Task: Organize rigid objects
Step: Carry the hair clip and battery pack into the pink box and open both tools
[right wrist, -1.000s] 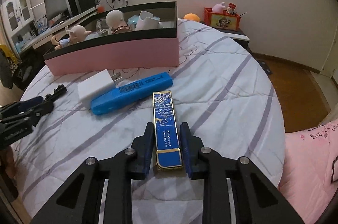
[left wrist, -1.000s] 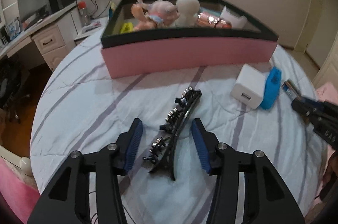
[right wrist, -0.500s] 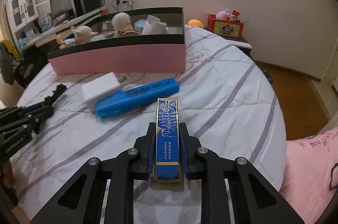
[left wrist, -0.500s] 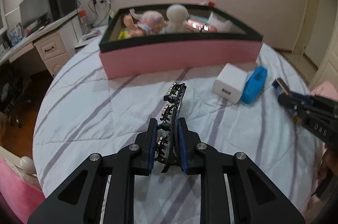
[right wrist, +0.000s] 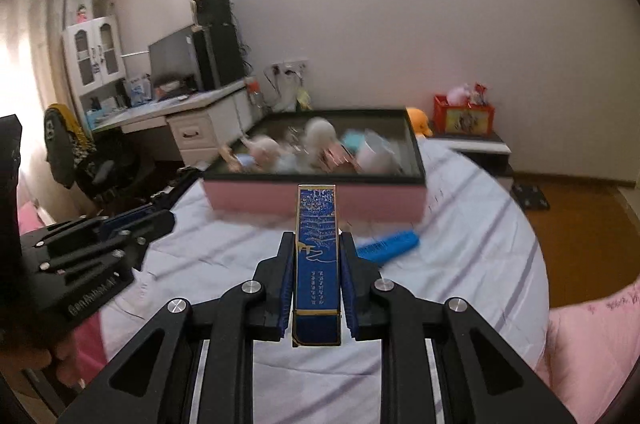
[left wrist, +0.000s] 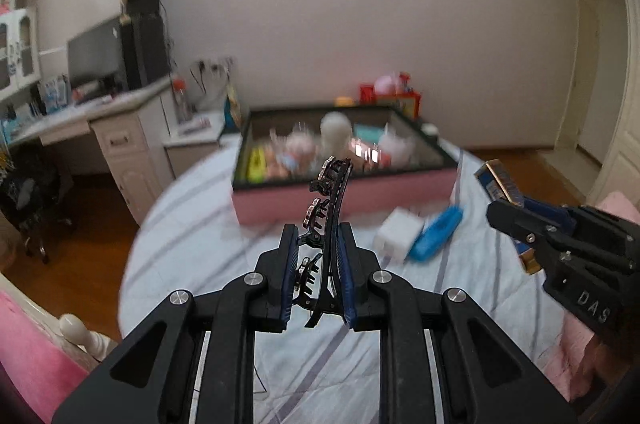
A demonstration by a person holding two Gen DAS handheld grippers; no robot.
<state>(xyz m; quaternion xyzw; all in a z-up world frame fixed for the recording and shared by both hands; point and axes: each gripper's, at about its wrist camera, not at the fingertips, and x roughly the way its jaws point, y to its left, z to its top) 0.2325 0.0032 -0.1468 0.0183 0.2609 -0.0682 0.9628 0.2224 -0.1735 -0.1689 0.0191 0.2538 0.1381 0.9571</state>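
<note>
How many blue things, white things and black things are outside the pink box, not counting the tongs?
Blue: 2, the long blue box and the blue marker
White: 1, the charger block
Black: 1, the hair clip
Total: 4

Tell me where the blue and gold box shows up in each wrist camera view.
Left wrist: blue and gold box at right edge, held in the right gripper.
Right wrist: bottom centre, clamped between the jaws.
Shared landmark: pink storage box behind it.
</note>
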